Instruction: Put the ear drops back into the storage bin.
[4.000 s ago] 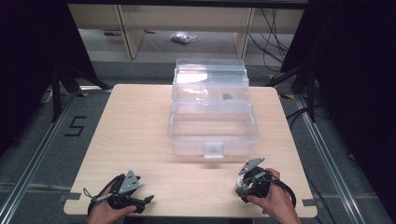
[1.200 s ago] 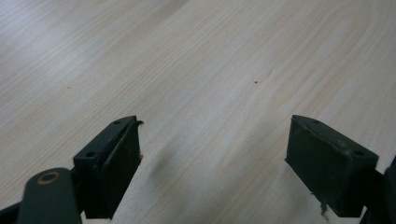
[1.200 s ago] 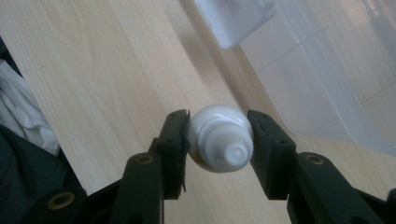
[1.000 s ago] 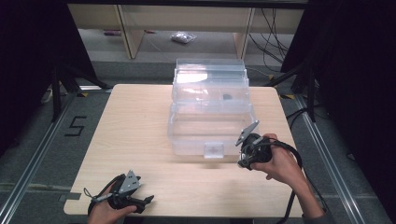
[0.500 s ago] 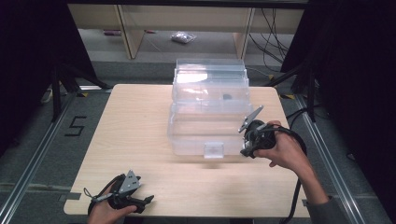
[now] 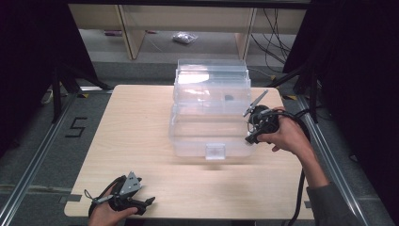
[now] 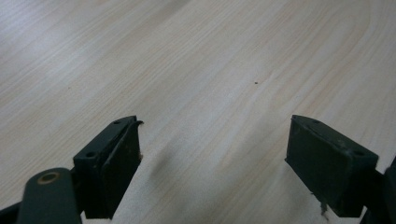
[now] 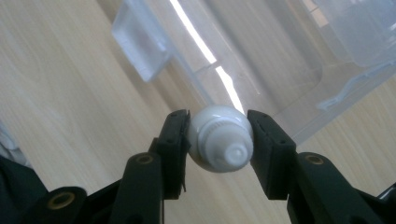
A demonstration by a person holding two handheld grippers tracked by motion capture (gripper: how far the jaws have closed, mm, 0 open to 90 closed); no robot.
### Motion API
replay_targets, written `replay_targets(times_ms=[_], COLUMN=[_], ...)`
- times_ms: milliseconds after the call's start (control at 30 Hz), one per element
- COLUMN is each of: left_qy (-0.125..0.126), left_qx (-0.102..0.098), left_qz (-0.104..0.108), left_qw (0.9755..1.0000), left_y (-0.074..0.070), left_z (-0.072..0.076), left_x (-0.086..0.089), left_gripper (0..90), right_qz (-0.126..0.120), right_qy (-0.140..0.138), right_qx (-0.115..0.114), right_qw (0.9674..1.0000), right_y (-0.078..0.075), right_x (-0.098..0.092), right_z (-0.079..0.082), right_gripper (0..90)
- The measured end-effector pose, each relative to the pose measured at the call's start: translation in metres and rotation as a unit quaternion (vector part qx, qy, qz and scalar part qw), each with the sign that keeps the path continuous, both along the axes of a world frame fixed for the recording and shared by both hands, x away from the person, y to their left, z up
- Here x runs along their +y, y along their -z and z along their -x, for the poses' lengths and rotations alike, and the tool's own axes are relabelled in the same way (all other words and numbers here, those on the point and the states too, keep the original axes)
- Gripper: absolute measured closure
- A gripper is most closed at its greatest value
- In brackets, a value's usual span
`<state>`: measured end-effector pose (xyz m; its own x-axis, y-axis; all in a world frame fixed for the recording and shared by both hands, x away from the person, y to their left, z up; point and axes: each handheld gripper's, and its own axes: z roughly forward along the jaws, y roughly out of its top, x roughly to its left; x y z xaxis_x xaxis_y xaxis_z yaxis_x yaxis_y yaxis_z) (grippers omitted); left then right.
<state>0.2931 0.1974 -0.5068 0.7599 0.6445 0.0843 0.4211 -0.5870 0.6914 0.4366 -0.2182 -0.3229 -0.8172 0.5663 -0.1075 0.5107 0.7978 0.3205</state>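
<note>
Resting on the near-left corner: the left tool (image 6: 147,202) sits low on the wooden table (image 6: 141,122), held in the person's left hand (image 6: 106,214); in the left gripper view its jaws stand wide apart with nothing but bare wood grain between them.
Left tool's part in the work: none that I can see yet; it lies well apart from the box and looks to be waiting.
Clear box: a see-through plastic storage box (image 6: 209,132) stands in the middle of the table toward the far edge, with a clip (image 6: 215,151) on its near wall and its lid (image 6: 211,77) raised behind it, so the inside appears open from above. A small dark thing (image 6: 229,98) lies inside near the back; what it is I cannot tell.
Held thing: a small white round plastic piece (image 8: 220,138), ribbed at its rim with a nub in its middle, perhaps a cap or small bottle seen end-on.
Right tool: the right tool (image 8: 218,140) has its jaws closed on the white piece, one pad pressing each side. In the high view this tool (image 6: 249,137) hovers just beside the box's right wall, carried by the right hand (image 6: 287,136).
Done, by my reading: the white piece is picked up and brought to the box.
Left to do: likely carrying it over the rim, letting go inside, then perhaps closing the lid.
</note>
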Motion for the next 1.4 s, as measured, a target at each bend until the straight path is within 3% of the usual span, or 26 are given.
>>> replay_targets(times_ms=[300, 633, 733, 767, 900, 933, 1333, 1367, 1400], left_qy=[0.002, 0.001, 0.003, 0.015, 0.010, 0.000, -0.003, 0.000, 0.002], left_qx=[0.000, 0.000, 0.002, 0.002, 0.002, 0.000, 0.005, 0.002, 0.001], left_qz=[-0.002, -0.001, 0.000, -0.019, -0.012, 0.002, 0.005, 0.002, 0.000], left_qw=[1.0000, 1.0000, 1.0000, 0.9997, 0.9999, 1.0000, 1.0000, 1.0000, 1.0000], left_y=[0.000, 0.000, -0.001, -0.002, -0.001, 0.000, 0.001, 0.000, 0.000], left_z=[0.000, 0.000, 0.000, -0.001, -0.001, 0.000, 0.001, 0.000, 0.000], left_x=[0.000, 0.000, 0.000, 0.003, 0.002, 0.000, -0.001, 0.000, 0.000], left_gripper=[17.2, 17.3, 17.3, 17.3, 17.2, 17.2, 17.3, 17.2, 17.2], right_qz=[0.005, 0.006, 0.010, 0.010, 0.018, 0.017, 0.029, 0.031, 0.035], right_qy=[0.024, 0.043, 0.046, 0.046, 0.051, 0.055, 0.075, 0.066, 0.080], right_qx=[0.012, 0.027, 0.034, 0.034, 0.041, 0.045, 0.067, 0.061, 0.070], right_qw=[0.9996, 0.9987, 0.9983, 0.9983, 0.9977, 0.9973, 0.9946, 0.9955, 0.9938], right_y=[0.005, 0.022, 0.026, 0.026, 0.034, 0.036, 0.057, 0.060, 0.060], right_x=[0.000, 0.002, 0.003, 0.003, 0.004, 0.004, 0.004, 0.004, 0.006], right_z=[-0.026, -0.054, -0.059, -0.059, -0.067, -0.068, -0.084, -0.085, -0.086], right_gripper=[60.2, 60.2, 60.2, 60.2, 60.2, 60.2, 60.2, 60.2, 60.2])
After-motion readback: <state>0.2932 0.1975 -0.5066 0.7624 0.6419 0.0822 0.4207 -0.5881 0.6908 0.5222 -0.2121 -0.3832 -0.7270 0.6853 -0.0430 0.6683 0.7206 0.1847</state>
